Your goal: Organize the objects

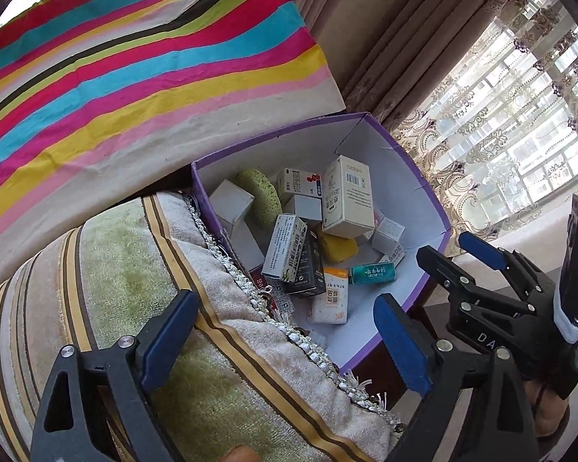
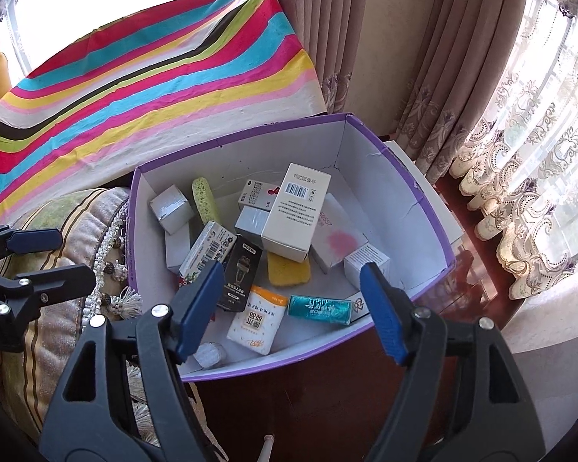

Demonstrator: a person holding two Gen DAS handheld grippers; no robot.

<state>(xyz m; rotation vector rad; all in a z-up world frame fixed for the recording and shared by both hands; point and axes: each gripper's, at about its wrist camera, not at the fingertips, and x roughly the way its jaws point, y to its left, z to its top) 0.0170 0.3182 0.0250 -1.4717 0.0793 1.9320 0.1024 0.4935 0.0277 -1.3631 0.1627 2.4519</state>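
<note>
A purple-rimmed cardboard box (image 2: 424,208) with a white inside holds several small packages: a tall white carton (image 2: 294,211), a black carton (image 2: 241,277), a teal pack (image 2: 320,309), a yellow sponge (image 2: 289,269) and a green sponge (image 2: 204,200). The box also shows in the left wrist view (image 1: 416,184). My right gripper (image 2: 289,308) is open and empty, just above the box's near edge. My left gripper (image 1: 285,338) is open and empty over the cushion beside the box. The right gripper shows in the left wrist view (image 1: 462,254), also open.
A striped green and beige cushion (image 1: 127,269) with a tasselled edge lies left of the box. A bright striped cloth (image 2: 154,88) covers the surface behind. Brown curtains (image 2: 424,57) and lace drapes (image 2: 528,192) hang at the right. The box stands on a dark wooden surface (image 2: 308,404).
</note>
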